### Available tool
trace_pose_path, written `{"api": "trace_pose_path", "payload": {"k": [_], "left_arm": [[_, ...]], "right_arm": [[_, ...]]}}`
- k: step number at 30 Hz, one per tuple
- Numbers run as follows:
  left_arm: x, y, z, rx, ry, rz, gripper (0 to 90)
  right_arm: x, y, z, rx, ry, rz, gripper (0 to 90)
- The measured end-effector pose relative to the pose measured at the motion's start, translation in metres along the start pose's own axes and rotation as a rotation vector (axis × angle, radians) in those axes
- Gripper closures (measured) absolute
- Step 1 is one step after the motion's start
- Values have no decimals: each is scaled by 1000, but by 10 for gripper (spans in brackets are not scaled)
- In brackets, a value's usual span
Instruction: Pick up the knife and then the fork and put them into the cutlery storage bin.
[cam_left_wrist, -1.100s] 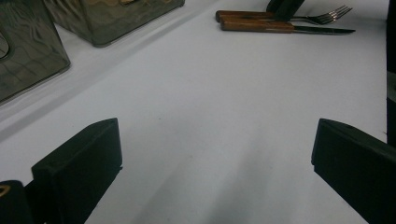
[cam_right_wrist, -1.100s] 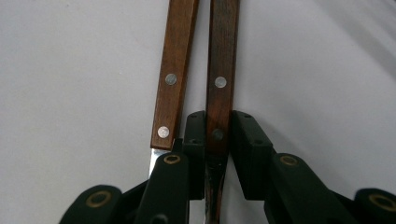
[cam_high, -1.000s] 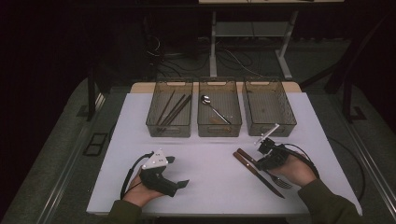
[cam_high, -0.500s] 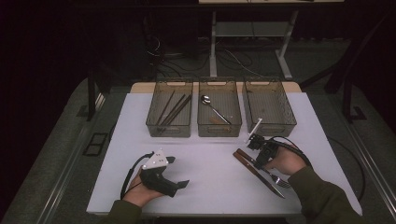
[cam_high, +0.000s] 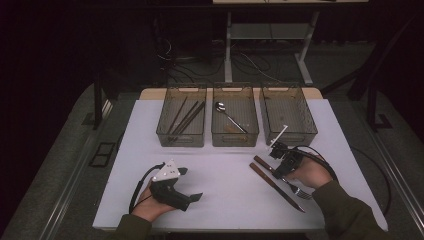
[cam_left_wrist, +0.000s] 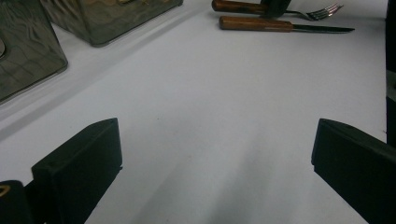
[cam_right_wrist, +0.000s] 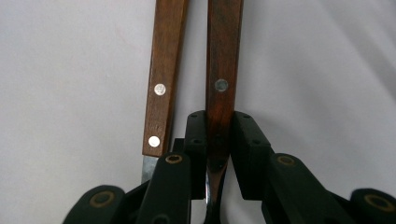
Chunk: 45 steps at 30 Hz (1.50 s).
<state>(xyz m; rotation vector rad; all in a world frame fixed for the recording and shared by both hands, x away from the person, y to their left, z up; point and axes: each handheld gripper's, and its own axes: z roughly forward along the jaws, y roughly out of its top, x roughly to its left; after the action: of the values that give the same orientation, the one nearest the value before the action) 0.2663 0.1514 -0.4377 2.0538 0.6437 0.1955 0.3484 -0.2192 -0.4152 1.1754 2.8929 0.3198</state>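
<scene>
Wooden and brown, the fork (cam_right_wrist: 223, 74) handle sits pinched between the two black jaws of the right tool (cam_right_wrist: 219, 135), which is closed tight on it. In the high view the fork (cam_high: 299, 191) lies flat on the white counter (cam_high: 225, 170) near its right front corner, with its silver prongs pointing at the front edge. Just beside it lies a knife (cam_right_wrist: 161, 79) with the same kind of wooden handle, and the two are almost side by side. The knife (cam_high: 277, 182) lies on the side toward the middle of the counter.

Near the front edge on the left side, the left tool (cam_left_wrist: 212, 163) rests with its jaws wide open and nothing between them.

Along the back edge stand three clear bins. The left bin (cam_high: 181, 137) holds chopsticks (cam_high: 184, 116), the middle bin (cam_high: 235, 136) holds a spoon (cam_high: 226, 114), and the right bin (cam_high: 290, 135) sits closest to the fork.
</scene>
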Motion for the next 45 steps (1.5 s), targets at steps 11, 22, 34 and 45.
{"api": "trace_pose_path", "payload": {"k": [11, 22, 34, 45], "left_arm": [[0, 0, 0, -3, -2, 0, 5], [0, 0, -2, -11, 0, 0, 5], [0, 0, -4, -19, -5, 1, 4], [2, 0, -5, -28, 0, -4, 3]], "right_arm": [[-15, -15, -14, -160, 19, 34, 771], [-27, -36, -30, -351, 44, 80, 771], [-36, -51, -36, -487, 54, 105, 770], [-38, -58, -45, -641, 22, 119, 770]]}}
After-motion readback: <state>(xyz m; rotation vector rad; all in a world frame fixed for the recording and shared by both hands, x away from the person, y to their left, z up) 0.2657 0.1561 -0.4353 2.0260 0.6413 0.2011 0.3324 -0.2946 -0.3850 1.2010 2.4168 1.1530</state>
